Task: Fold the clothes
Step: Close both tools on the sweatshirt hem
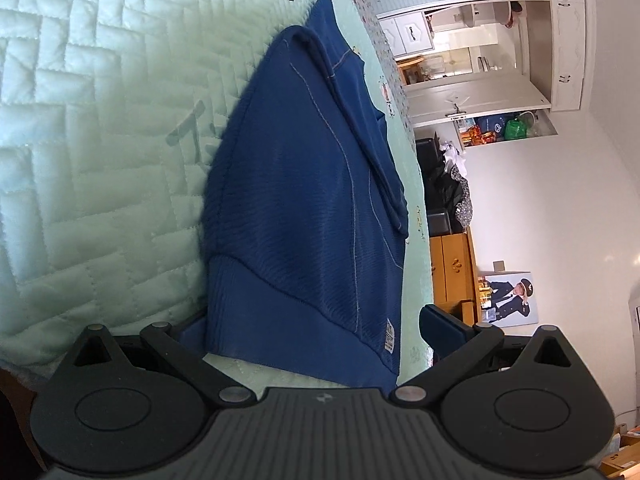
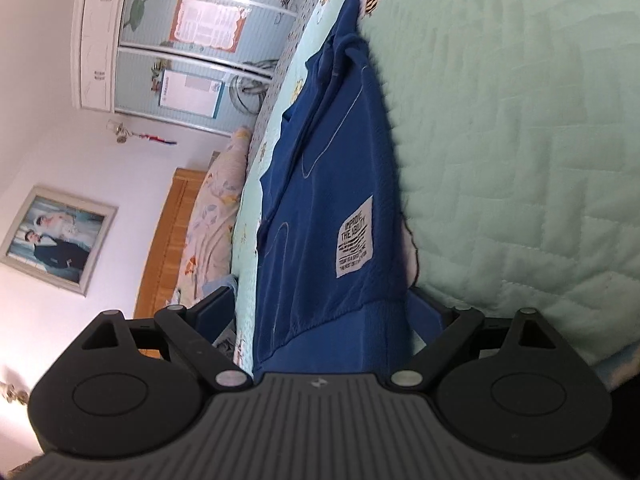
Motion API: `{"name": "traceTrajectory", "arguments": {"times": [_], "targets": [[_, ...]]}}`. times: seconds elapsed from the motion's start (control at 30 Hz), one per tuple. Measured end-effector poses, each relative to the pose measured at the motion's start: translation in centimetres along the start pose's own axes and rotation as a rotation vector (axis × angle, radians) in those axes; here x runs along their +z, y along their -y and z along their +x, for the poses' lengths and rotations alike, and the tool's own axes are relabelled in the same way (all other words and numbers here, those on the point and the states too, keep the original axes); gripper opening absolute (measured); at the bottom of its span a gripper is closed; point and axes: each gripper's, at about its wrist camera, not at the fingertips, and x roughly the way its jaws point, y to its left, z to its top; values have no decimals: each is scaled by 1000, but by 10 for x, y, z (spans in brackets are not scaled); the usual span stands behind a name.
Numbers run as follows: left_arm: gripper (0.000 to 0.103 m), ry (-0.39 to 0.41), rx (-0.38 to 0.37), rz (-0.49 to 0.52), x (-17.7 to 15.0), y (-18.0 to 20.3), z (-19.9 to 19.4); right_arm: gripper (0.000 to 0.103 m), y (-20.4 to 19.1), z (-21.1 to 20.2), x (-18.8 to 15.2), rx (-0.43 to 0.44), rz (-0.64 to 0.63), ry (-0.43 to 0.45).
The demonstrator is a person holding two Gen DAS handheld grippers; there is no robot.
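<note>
Both cameras are rolled sideways here, and the blue sweatshirt (image 1: 304, 208) fills the middle of each view, lying on the pale green quilted bedspread (image 1: 100, 128) of a bed. Left tongs (image 1: 312, 332) are spread wide, one blue pad (image 1: 440, 332) clear on the room side, the other mostly tucked behind the ribbed hem (image 1: 280, 328), which sits right between the two fingers. Whether the pads actually touch the cloth, I cannot tell.

Right tongs (image 2: 324, 312) look the same: spread wide, the hem band running down between the fingers, nothing pinched.

Now the writing. In the right wrist view there is a grey sewn patch (image 2: 356, 240) on the sweatshirt, and it reads "IMPROVE THE ABILITY" in bold, with smaller lines beneath too fine to make out. In the left wrist view a small white tag (image 1: 389, 338) sits at the hem edge, its print unreadable. Pale stitched lines curve across the blue fabric. A dark mark shows on the bedspread beside the garment, blurred.

Beyond the bed: a white wardrobe (image 2: 100, 40), a wooden headboard (image 2: 172, 240), a framed photograph (image 2: 56, 238) on the wall.
</note>
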Motion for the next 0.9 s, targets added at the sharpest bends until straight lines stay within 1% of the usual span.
{"name": "traceTrajectory", "arguments": {"times": [0.13,0.27,0.33,0.43,0.53,0.6,0.67,0.77,0.83,0.87,0.9], "targets": [[100,-8,-3,3,-1,2,3,93,-2,4,1,11,4,-15],[96,-17,-12,-4,-4,1,0,91,-3,-4,-2,-10,3,-31],[95,-18,-15,-13,-2,-1,1,91,1,-16,-2,-25,8,-6],[95,-20,-17,-16,-2,-2,3,91,6,-18,2,-24,21,9],[96,-23,-16,-10,-2,1,6,95,0,-1,2,-17,-26,-22],[96,-24,-15,-6,-2,3,8,101,-4,9,2,1,-46,-47],[96,-24,-24,-9,-3,2,6,101,-4,14,4,23,-36,-64],[95,-24,-26,-11,-4,1,5,99,-4,8,3,38,-22,-106],[95,-26,-21,-9,-3,2,6,96,-5,-2,2,-17,-47,-89],[95,-26,-18,-9,-3,3,7,91,-6,-7,2,-52,-61,-63],[95,-27,-15,-8,-3,3,8,91,-6,-10,3,-61,-65,-45]]}}
